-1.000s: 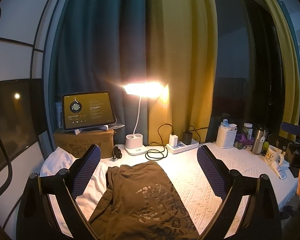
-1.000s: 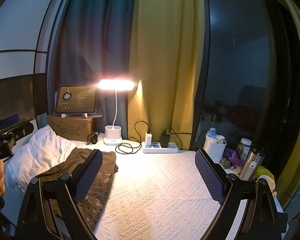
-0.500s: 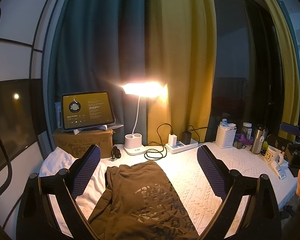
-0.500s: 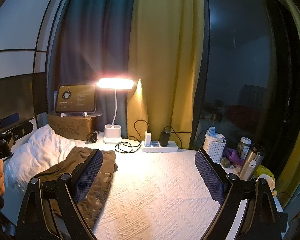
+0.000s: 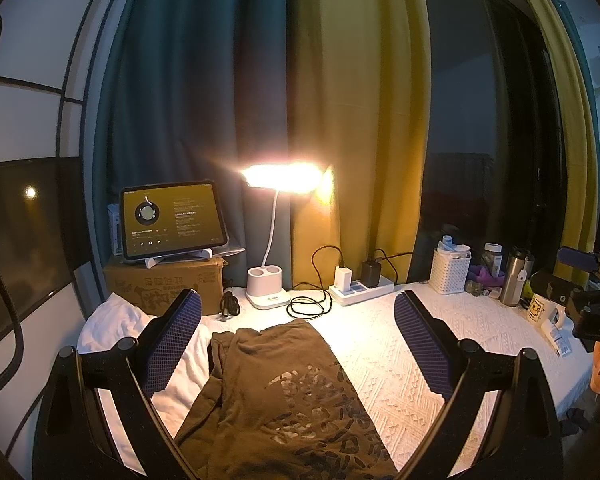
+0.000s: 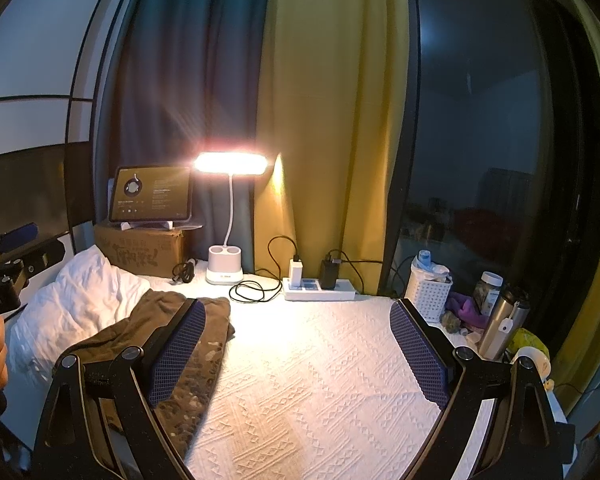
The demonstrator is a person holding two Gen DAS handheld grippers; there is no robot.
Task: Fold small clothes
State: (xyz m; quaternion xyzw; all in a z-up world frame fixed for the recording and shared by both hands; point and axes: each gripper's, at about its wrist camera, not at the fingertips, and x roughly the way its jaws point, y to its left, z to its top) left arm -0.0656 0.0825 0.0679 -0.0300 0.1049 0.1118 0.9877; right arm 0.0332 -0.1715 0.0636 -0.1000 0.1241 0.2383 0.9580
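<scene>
Olive-brown cotton tee w/ faded chest print (image 5: 288,392): soft, light, floppy, so pinch hem corners or shoulder seams, not mid-panel. Lies rumpled on white textured bed cover (image 6: 320,380), partly over white pillow (image 6: 76,300). Left gripper (image 5: 296,344) & right gripper (image 6: 298,344) fingers both spread wide, holding nothing.

Lit desk lamp (image 5: 281,178) beside tablet (image 5: 171,219) on cardboard box (image 5: 168,283) (power strip (image 5: 361,290) nearby)

Lit desk lamp (image 5: 279,178) before teal curtain (image 5: 188,100) and yellow curtain (image 5: 360,120). Dark window (image 6: 480,140) at right. White textured cover (image 6: 320,380) over the surface; tablet (image 5: 170,220) on cardboard box (image 5: 164,284).
</scene>
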